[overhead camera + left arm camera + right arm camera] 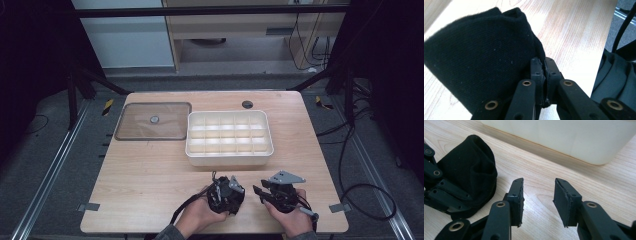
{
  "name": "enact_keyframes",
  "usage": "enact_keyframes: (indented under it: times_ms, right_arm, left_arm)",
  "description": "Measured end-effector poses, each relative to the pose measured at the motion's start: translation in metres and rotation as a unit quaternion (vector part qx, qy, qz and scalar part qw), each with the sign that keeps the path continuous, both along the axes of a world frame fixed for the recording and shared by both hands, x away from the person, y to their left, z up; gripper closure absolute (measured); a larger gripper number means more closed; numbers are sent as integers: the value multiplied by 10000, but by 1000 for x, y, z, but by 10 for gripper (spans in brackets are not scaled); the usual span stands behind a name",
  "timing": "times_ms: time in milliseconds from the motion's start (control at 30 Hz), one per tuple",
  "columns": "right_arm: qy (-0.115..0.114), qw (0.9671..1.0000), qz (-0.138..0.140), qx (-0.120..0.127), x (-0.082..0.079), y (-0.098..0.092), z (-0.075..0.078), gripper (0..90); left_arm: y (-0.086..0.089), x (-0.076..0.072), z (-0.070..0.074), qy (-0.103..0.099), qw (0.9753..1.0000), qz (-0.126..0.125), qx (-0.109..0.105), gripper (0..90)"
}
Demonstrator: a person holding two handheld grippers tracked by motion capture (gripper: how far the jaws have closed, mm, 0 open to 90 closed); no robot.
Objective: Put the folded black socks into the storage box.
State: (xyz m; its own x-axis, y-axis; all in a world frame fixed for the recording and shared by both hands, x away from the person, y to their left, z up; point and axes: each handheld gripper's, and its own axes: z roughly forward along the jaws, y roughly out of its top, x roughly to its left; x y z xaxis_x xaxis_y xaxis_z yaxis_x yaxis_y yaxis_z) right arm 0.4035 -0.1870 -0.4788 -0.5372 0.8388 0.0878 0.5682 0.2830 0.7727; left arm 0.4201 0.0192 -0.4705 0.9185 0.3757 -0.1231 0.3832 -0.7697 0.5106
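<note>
My left gripper (543,75) has its fingers (536,68) pinched tight on a fold of the black knitted cloth, probably a sock (481,60), which bunches up in front of them just above the pale wooden bench (150,175). In the high view that bundle (223,196) sits short of the white plastic divided tray (229,156), near its front wall and a little left of its middle. My right gripper (537,195) has its fingers (517,195) spread well apart and holds nothing; it waits just right of the cloth, pointed toward it.

The step in hand looks like getting a second hold on the cloth so I can shape it. To do that well I should bring my right fingers onto a free edge of the cloth, not the thick middle, and close only once fabric lies between both pads. My left should keep the fold taut so the edge stands clear.

The tray's front wall is close ahead, so I would move sideways rather than forward. The bench left of the tray's front is bare, below the clear rectangular lid (153,121) lying flat beside the tray. The near bench edge is close under my hands.
</note>
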Motion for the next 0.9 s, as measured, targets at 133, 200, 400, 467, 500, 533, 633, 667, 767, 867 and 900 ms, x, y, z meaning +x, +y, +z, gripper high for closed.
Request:
enact_keyframes:
  times_ms: [133, 200, 400, 467, 500, 533, 633, 667, 767, 867, 900]
  right_arm:
    - [10, 10000, -9, 13, 0, -1, -1, 594]
    - [7, 10000, -6, 18, 1, -1, -1, 594]
    - [11, 10000, -8, 31, 1, -1, -1, 591]
    - [3, 10000, 0, 20, 1, -2, -1, 587]
    - [10, 10000, -9, 30, 1, -2, -1, 586]
    - [7, 10000, -12, 41, 1, -2, -1, 585]
    - [0, 10000, -31, 53, 1, -2, 0, 578]
    - [-1, 10000, -35, 61, 0, -3, 0, 575]
    - [-7, 10000, -49, 68, 1, -4, 0, 569]
    - [21, 9999, -64, 83, 1, -4, 0, 556]
    - [20, 9999, -68, 84, 1, -4, 0, 555]
  left_arm:
    - [1, -2, -1, -47, 10000, 42, -41, 865]
    - [2, -1, -1, -28, 9999, 53, -90, 865]
    - [1, -2, -2, -40, 9999, 49, -79, 865]
    - [1, -3, -2, -31, 9999, 59, -94, 865]
    - [1, -3, -2, -41, 9999, 66, -97, 865]
    - [1, -4, -3, -58, 9999, 80, -107, 865]
    - [1, -5, -3, -77, 9998, 107, -146, 864]
    - [1, -5, -2, -69, 9998, 104, -155, 864]
    - [1, -5, -1, -92, 9998, 110, -100, 863]
    - [0, -5, 1, -109, 9999, 97, -45, 861]
    - [-1, -4, 1, -115, 9999, 98, -47, 861]
